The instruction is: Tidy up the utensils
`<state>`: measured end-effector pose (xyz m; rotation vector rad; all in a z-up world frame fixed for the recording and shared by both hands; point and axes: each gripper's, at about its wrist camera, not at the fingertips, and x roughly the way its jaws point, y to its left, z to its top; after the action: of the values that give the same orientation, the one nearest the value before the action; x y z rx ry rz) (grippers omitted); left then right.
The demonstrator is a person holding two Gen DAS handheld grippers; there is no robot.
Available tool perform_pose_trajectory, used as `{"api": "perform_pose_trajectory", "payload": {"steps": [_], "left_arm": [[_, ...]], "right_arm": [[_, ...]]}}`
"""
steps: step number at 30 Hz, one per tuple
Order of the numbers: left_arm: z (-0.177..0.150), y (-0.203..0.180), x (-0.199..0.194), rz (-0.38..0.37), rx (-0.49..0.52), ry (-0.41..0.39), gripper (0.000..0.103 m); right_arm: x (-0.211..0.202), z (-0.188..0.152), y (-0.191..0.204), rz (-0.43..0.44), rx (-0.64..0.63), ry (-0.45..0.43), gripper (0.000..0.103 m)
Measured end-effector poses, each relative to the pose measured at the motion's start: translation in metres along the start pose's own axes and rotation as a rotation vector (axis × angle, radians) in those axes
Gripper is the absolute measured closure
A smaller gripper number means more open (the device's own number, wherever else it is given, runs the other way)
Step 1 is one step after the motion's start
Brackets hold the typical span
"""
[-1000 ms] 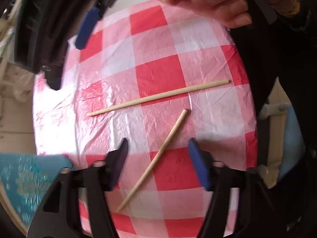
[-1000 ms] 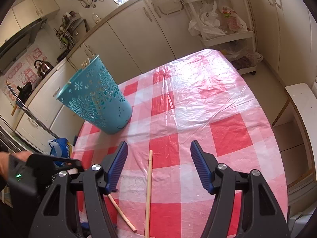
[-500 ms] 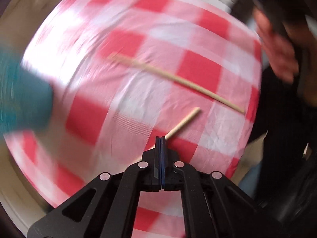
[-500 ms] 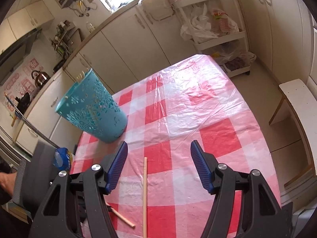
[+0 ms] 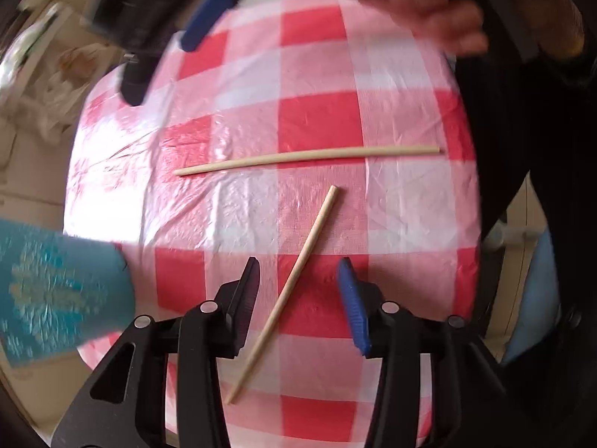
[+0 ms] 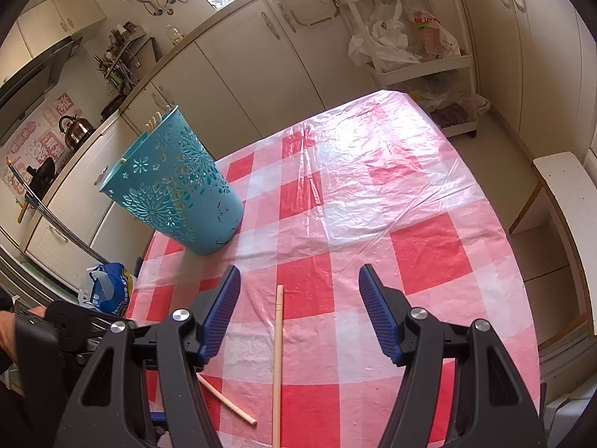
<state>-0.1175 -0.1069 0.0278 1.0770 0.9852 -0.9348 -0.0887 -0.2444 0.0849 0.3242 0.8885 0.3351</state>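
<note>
Wooden chopstick aslant between opening left hand-held gripper; right hand-held gripper agape, empty

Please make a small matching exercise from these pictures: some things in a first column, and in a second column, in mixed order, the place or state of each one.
1. teal holder
2. slanted chopstick
3. long chopstick
4. kettle

a. on the counter by the wall
b. lying flat between the left gripper's opening jaws
c. standing on the tablecloth, sticks inside
d. lying crosswise, beyond the left gripper

Pairs: 1-c, 2-b, 3-d, 4-a
</note>
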Motion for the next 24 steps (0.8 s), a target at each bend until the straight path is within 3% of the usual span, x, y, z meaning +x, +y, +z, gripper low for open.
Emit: {"api": "perform_pose_trajectory", "payload": {"steps": [3,5,9,13,14,18,19,20,21,23,24], "left_arm": [[0.005,-0.002,0.008,-0.044,0.011,0.019,0.064],[0.008,0.003,0.010,-0.104,0.002,0.030,0.090],[0.013,0.016,0.022,-0.151,-0.083,0.062,0.095],[-0.002,0.049,0.025,-0.225,-0.421,0.025,0.098],[-0.011,0.057,0.022,-0.247,-0.532,0.003,0.103],[-0.058,0.079,0.026,-0.294,-0.882,-0.050,0.103],[-0.064,0.080,0.025,-0.286,-0.912,-0.055,0.103],[-0.068,0.076,0.022,-0.237,-0.911,-0.040,0.103],[-0.065,0.067,0.015,-0.172,-0.848,-0.057,0.103],[-0.057,0.054,0.005,-0.178,-0.764,-0.122,0.103],[-0.047,0.043,0.000,-0.147,-0.681,-0.127,0.103]], "right_arm": [[-0.001,0.001,-0.002,0.004,0.005,-0.003,0.039],[-0.002,0.001,-0.003,0.009,0.008,-0.006,0.039],[-0.004,0.002,-0.003,0.017,0.009,-0.013,0.039],[-0.005,0.002,-0.006,0.014,0.019,-0.015,0.039],[-0.006,0.002,-0.006,0.013,0.020,-0.016,0.039],[-0.003,0.001,-0.005,0.000,0.007,-0.005,0.039],[-0.002,0.001,-0.004,-0.006,0.000,0.001,0.039],[0.000,0.000,-0.003,-0.012,-0.008,0.007,0.039],[0.002,0.000,-0.001,-0.017,-0.015,0.013,0.039],[0.004,-0.001,0.000,-0.019,-0.016,0.016,0.039],[0.004,-0.001,0.001,-0.022,-0.017,0.017,0.039]]}}
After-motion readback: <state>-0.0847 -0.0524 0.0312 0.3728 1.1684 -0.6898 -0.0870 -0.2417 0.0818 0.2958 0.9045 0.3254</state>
